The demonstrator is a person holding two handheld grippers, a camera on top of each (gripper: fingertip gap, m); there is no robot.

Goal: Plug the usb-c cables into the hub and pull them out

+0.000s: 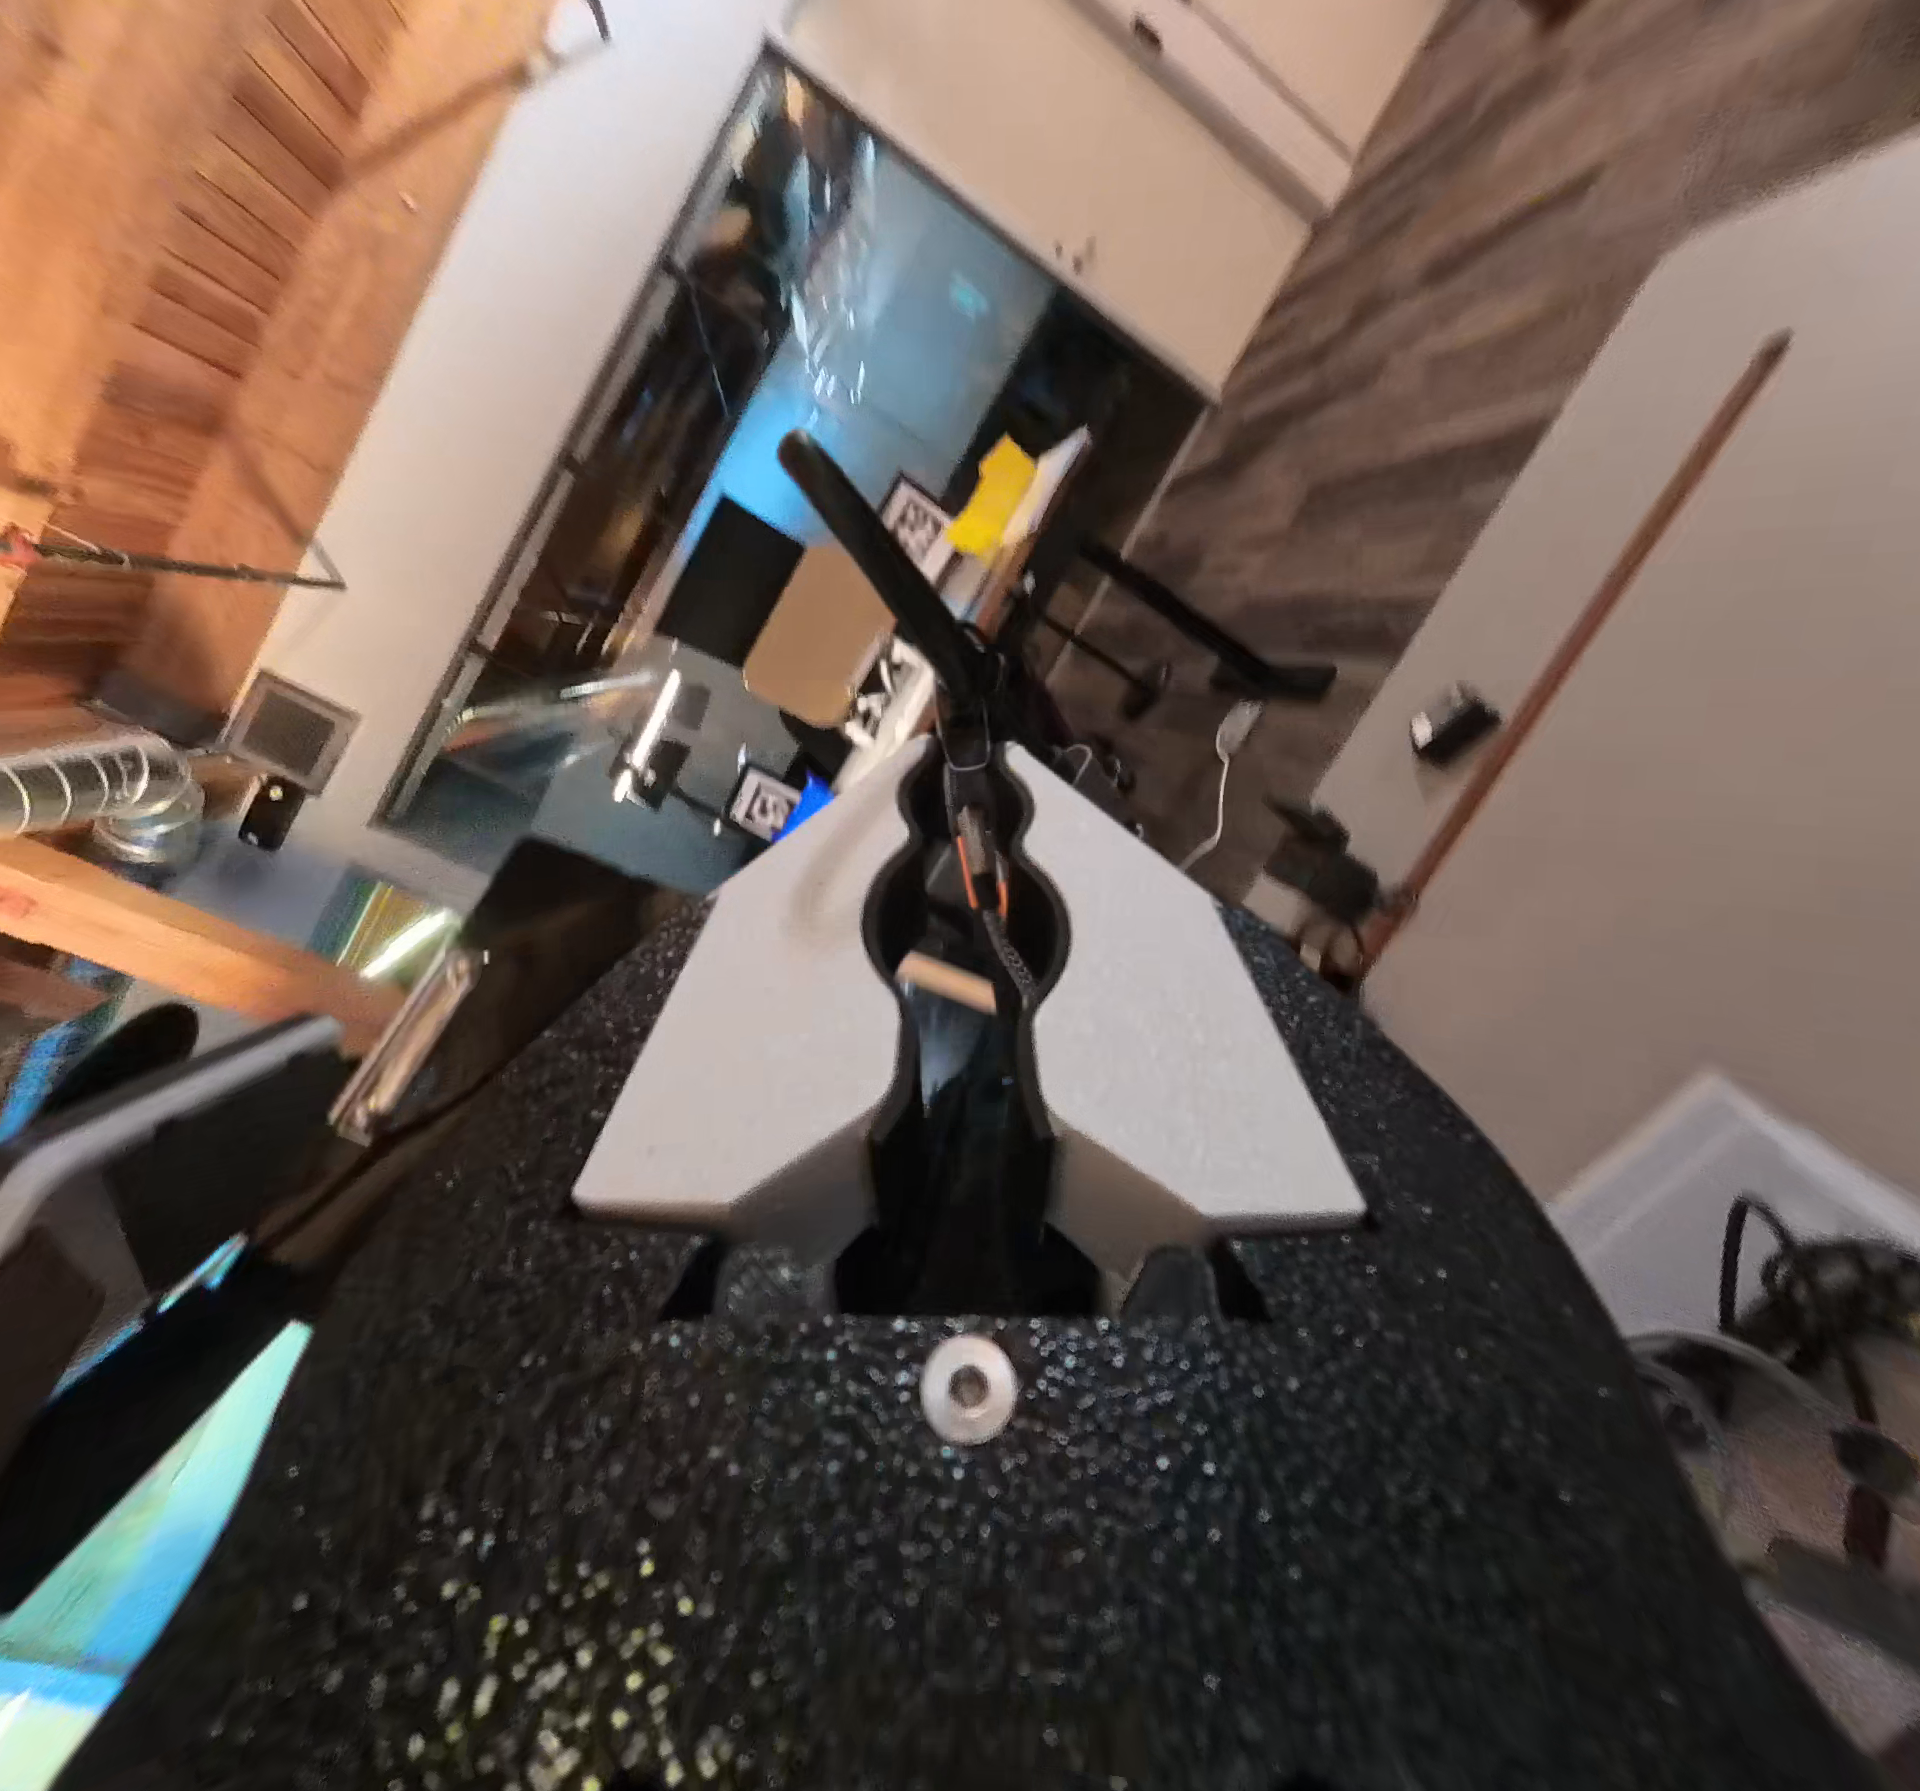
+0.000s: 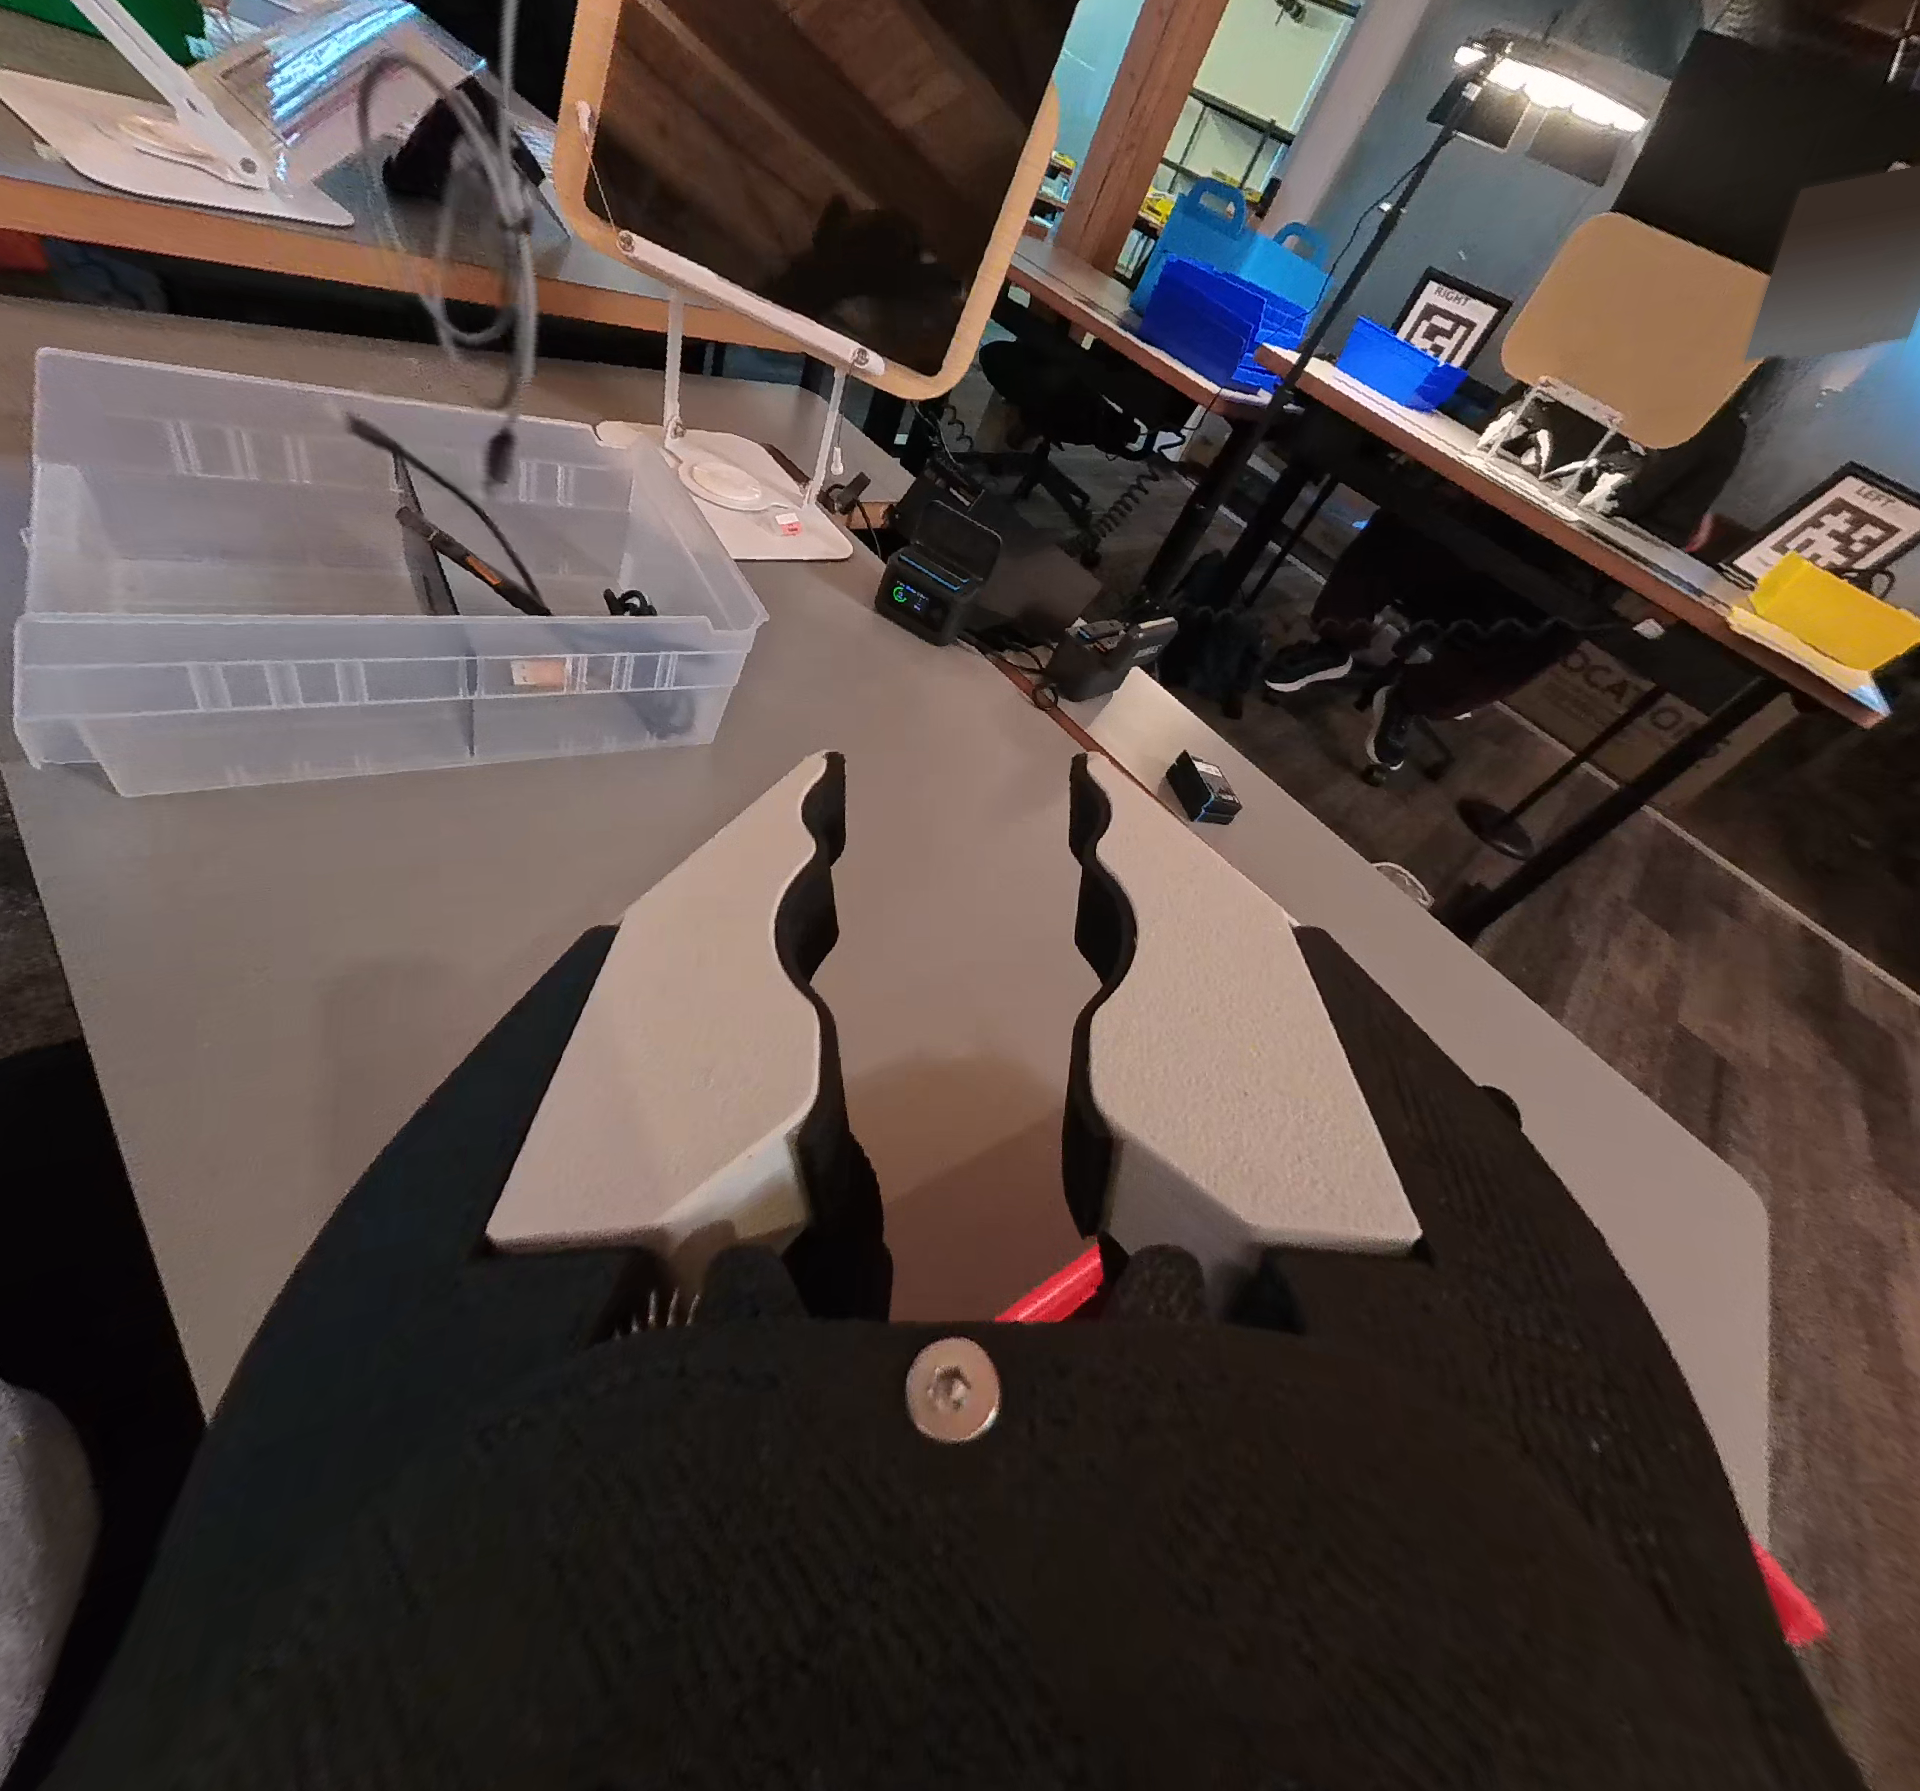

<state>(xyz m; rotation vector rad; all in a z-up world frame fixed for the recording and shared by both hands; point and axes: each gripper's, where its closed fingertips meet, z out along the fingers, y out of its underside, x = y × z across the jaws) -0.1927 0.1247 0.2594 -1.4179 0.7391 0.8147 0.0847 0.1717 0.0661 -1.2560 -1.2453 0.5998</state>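
The left tongs (image 1: 966, 785) are clenched on a black usb-c cable (image 1: 982, 868), lifted high. The right tongs (image 2: 954, 785) hang released over the grey surface (image 2: 935, 702); more cables lie in the clear tray (image 2: 384, 692), far left. Best to grip close behind the plug, keeping it straight.

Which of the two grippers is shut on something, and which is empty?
The left gripper is shut on a black cable pinched between its fingers. The right gripper is open, with only bare grey table showing between its fingers.
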